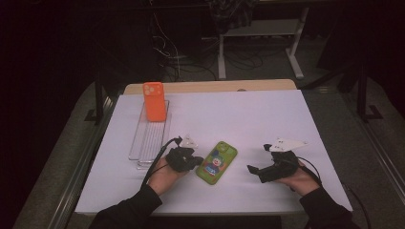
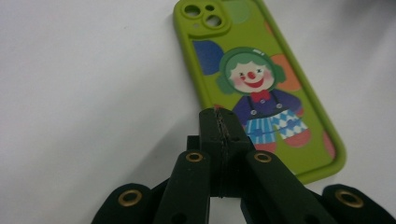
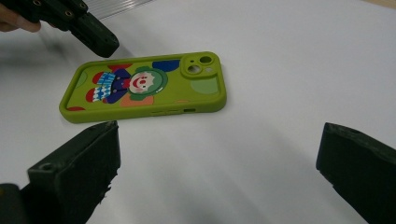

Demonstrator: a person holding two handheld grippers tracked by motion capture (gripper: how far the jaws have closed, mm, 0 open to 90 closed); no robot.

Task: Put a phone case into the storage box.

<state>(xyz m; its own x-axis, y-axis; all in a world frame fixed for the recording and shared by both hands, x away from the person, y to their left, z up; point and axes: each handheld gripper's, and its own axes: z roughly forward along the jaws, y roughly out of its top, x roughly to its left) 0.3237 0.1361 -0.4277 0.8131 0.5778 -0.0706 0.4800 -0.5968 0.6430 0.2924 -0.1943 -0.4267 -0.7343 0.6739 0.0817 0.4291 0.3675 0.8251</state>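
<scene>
While my left tongs (image 2: 219, 122) sit clenched with nothing between them, their joined tips rest at the near edge of the green phone case (image 1: 217, 162), just over its lower long side as the left tongs' own view has it; whether they press the rim or merely hover at it I cannot tell; my right tongs (image 3: 219, 163) are released, jaws spread wide, held apart from the case on its other side and looking across at it. That case lies flat on the white tabletop (image 1: 267, 119), clown picture up, camera cut-out toward the far end, between my two hands; an orange phone case (image 1: 154, 101) stands propped in a clear rack (image 1: 149, 138) farther off to the left.

I judge the green case to be light, soft and rubbery, so it should bend a little rather than crack, and its matte skin ought to grip well; lying flush on the smooth sheet, though, it offers no edge to get under; I would nudge or tip one long side up with the shut left tips, then pinch across the raised rim with the open right tongs.
</scene>
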